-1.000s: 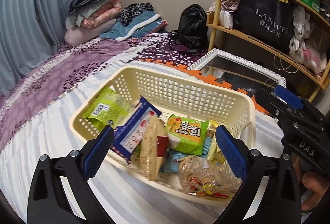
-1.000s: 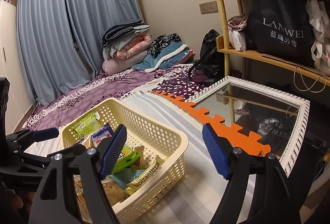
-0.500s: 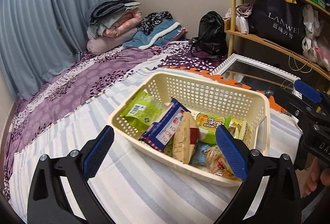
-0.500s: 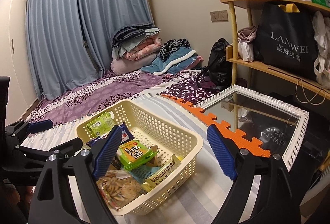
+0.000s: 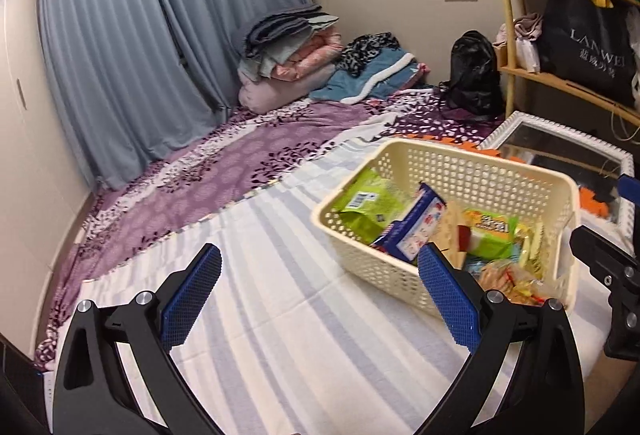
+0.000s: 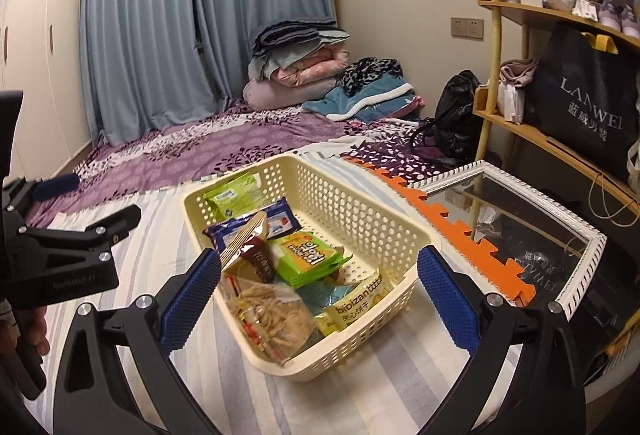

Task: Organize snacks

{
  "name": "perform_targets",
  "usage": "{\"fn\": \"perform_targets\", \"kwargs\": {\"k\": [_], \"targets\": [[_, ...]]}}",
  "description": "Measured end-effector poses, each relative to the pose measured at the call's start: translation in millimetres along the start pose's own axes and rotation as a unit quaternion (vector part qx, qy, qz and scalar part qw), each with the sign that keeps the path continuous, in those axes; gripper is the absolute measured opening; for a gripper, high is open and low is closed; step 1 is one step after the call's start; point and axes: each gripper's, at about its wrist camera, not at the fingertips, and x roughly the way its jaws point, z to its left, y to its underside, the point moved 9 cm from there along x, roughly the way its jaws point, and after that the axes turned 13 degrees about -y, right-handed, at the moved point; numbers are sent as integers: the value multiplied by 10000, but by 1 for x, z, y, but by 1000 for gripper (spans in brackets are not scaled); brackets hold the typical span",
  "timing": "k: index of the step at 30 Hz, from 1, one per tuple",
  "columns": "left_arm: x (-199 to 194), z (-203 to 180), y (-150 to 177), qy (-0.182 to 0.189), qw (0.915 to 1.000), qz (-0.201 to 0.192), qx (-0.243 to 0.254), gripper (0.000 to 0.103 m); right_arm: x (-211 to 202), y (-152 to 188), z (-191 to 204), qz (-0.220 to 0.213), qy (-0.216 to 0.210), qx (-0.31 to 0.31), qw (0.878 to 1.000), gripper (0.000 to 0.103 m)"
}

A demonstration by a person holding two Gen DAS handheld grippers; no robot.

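A cream perforated basket (image 6: 352, 211) (image 5: 476, 171) stands on the striped sheet and holds several snack packs: a green pack (image 6: 236, 195), a blue pack (image 6: 280, 221), a brown wafer pack (image 6: 252, 251), a green noodle pack (image 6: 308, 259), a clear biscuit bag (image 6: 272, 315) and a yellow bar (image 6: 356, 309). My left gripper (image 5: 320, 299) is open and empty, left of the basket above the sheet. My right gripper (image 6: 318, 299) is open and empty, over the basket's near end.
A white-framed mirror (image 6: 516, 227) and orange foam mat edge (image 6: 440, 231) lie right of the basket. A wooden shelf with a black bag (image 6: 584, 95) stands at right. Folded bedding (image 6: 300, 63) and a black backpack (image 6: 456, 115) sit at the back by blue curtains.
Both grippers have pulled back and swung left. The basket has shifted right in the left wrist view and toward the centre in the right wrist view. The jaws stay open.
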Motion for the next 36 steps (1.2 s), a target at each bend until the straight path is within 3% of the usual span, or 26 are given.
{"fn": "perform_targets", "kwargs": {"k": [12, 36], "targets": [[-4, 18, 11, -78, 10000, 36, -22, 100, -8, 10, 21, 123, 173, -347, 9992, 98], [1, -1, 13, 20, 9995, 44, 314, 100, -5, 11, 18, 115, 272, -438, 9986, 98]]}}
